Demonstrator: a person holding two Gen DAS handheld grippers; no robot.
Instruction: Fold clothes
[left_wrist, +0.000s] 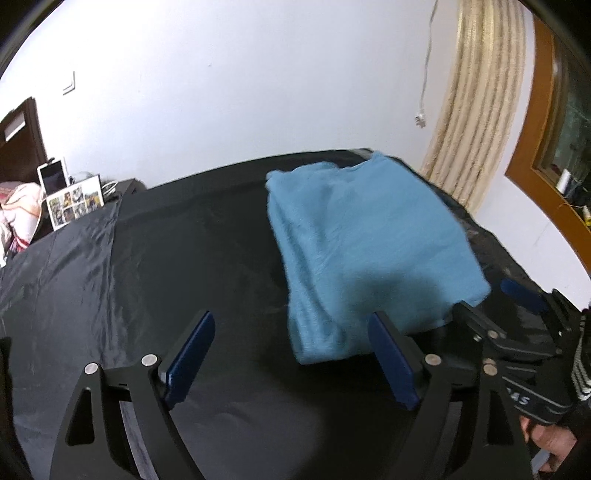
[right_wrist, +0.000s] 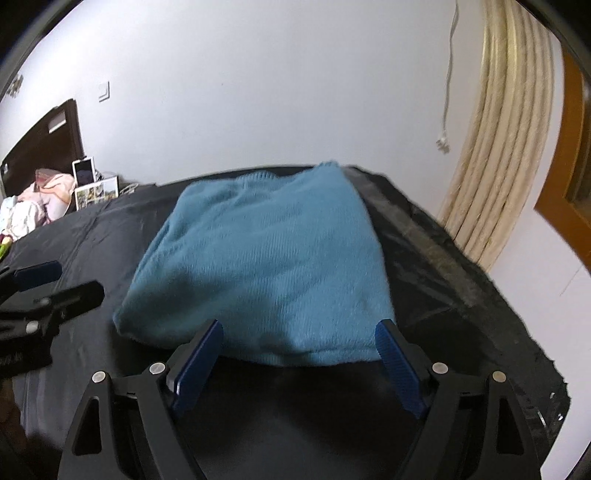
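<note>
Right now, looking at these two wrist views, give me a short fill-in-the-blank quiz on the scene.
1. The folded sweater is ____ in colour.
2. It lies on a ____ sheet.
3. The left gripper and the right gripper both have their jaws ____.
4. Between the pads of either gripper there is ____.

Missing words: blue; black; open; nothing
</note>
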